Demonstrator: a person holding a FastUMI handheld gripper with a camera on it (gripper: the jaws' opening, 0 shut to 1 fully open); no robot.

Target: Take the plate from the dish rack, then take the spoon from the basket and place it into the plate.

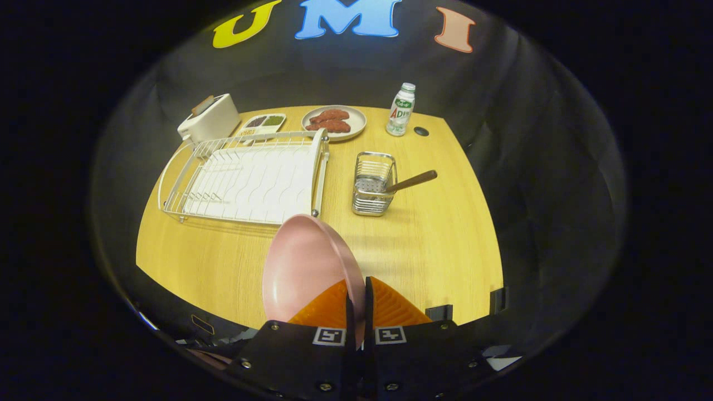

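Observation:
My gripper is shut on the rim of a pink plate, which stands on edge between the orange fingers and leans to the left, above the wooden table. The white wire dish rack lies beyond the plate to the left, with nothing in its slots. Right of the rack stands a small metal basket holding a spoon whose brown handle sticks out to the right.
At the table's back stand a white toaster, a small divided dish, a plate of reddish food and a white bottle. Bare tabletop lies ahead of the fingers, between me and the basket.

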